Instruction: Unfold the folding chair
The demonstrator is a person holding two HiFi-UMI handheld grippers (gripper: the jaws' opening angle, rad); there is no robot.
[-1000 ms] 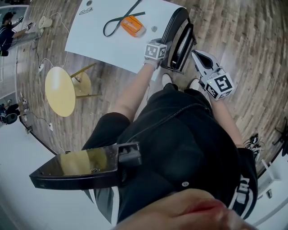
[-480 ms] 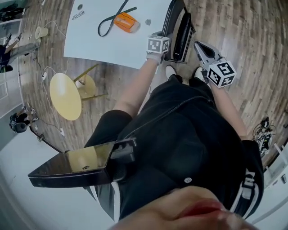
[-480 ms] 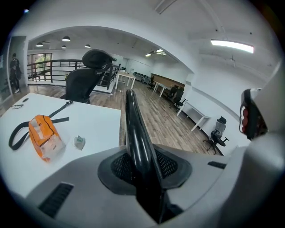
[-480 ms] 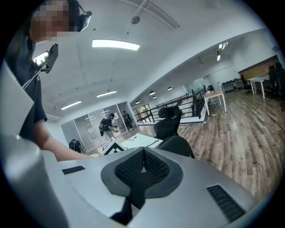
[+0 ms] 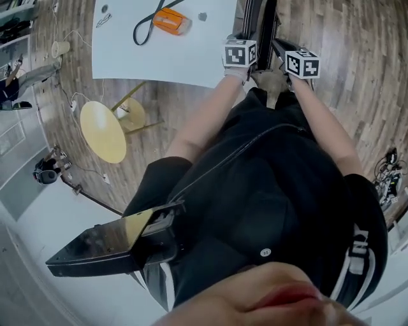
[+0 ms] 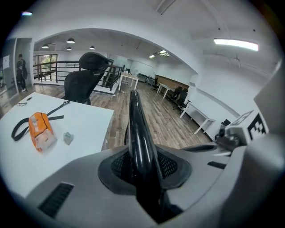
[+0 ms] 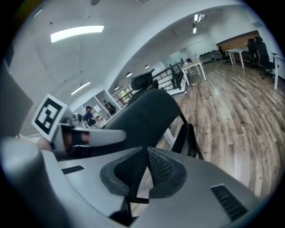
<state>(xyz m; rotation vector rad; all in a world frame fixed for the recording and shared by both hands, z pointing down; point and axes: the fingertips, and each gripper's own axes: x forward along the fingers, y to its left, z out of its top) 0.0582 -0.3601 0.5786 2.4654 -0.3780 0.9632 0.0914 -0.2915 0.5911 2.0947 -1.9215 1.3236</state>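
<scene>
The folded black chair (image 5: 268,19) stands by the white table's right edge, at the top of the head view. My left gripper (image 6: 142,178) is shut on a glossy black tube of the chair's frame (image 6: 137,124), which rises straight up between the pads. Its marker cube (image 5: 240,53) sits against the chair's left side. My right gripper (image 7: 141,153) is shut, pads together with nothing seen between them. It hangs just to the right of the chair's dark seat panel (image 7: 147,116). The right gripper's marker cube (image 5: 301,63) is level with the left one.
The white table (image 5: 166,60) carries an orange case (image 5: 171,20), a black strap (image 5: 143,25) and a small grey item (image 6: 67,138). A round yellow stool (image 5: 103,130) stands on the wood floor at left. A black office chair (image 6: 87,80) is behind the table.
The right gripper has dropped and rolled, coming in level beside the chair. The left gripper has shifted a little along with the chair's frame, still clamped on it.
</scene>
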